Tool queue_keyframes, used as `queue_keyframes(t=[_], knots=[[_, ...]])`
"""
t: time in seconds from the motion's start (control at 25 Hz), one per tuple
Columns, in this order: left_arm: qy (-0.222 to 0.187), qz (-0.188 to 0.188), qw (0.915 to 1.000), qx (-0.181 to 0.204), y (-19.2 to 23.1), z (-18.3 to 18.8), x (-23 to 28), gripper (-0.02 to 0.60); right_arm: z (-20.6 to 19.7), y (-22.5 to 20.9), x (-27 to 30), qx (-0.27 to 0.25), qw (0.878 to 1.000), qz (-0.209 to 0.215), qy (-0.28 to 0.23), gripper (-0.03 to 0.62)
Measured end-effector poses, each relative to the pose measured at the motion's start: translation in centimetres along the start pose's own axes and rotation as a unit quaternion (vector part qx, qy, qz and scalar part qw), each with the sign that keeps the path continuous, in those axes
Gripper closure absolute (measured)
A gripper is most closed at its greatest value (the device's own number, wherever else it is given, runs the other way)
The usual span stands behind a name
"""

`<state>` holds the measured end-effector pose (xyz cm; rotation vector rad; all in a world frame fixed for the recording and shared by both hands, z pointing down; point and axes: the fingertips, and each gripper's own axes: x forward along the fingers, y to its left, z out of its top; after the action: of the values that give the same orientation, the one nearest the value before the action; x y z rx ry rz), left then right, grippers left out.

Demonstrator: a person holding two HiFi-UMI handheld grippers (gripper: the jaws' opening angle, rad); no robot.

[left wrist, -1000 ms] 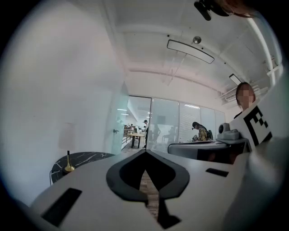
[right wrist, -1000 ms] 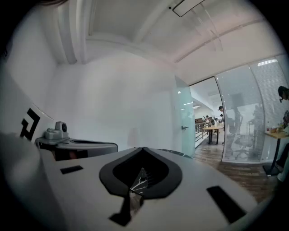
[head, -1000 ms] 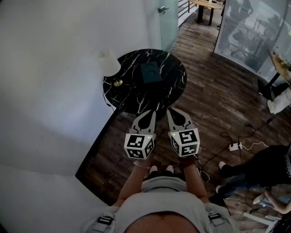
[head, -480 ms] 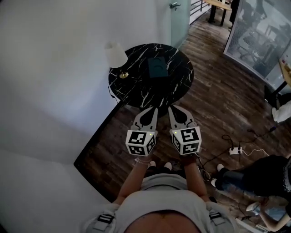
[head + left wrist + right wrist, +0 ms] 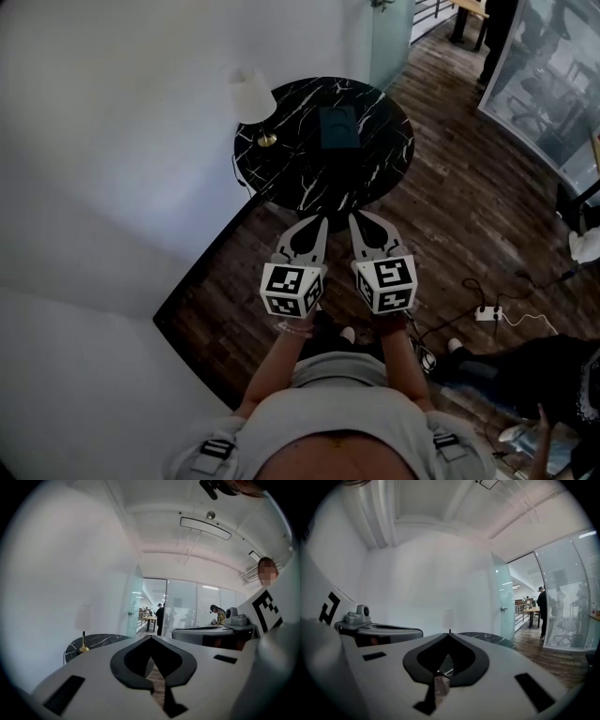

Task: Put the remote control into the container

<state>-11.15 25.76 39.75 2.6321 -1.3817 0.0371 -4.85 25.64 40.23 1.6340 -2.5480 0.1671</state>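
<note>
Round marble surface (image 5: pixel 375 169) stood by white wall (image 5: pixel 112 141), one lamp (image 5: pixel 255 98) at left edge, one container (image 5: pixel 338 127) central, left hand-held gripper (image 5: pixel 316 221) and right hand-held gripper (image 5: pixel 360 219) pressed together.

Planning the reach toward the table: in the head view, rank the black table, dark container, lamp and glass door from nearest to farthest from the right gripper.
From the right gripper:
1. black table, just ahead of it.
2. dark container, at the table's centre.
3. lamp, at the table's far left.
4. glass door, beyond the table.
</note>
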Motion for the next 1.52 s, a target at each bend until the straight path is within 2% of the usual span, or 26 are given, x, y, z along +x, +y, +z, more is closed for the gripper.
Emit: queue_keyframes(t=[0.32,1.08,1.52], knots=[[0.004,-0.01,0.9999,-0.002,2.2,0.6,2.8,0.575,0.5,-1.2,2.9,0.006,1.0,-0.007,0.001,0.583],[0.02,-0.069,0.9974,0.005,9.1,1.5,11.5,0.575,0.8,-4.1,13.0,0.009,0.999,-0.052,0.014,0.582],[0.03,-0.089,0.9955,-0.01,10.5,0.7,13.8,0.575,0.8,-5.1,15.1,0.01,0.997,-0.076,0.019,0.582]])
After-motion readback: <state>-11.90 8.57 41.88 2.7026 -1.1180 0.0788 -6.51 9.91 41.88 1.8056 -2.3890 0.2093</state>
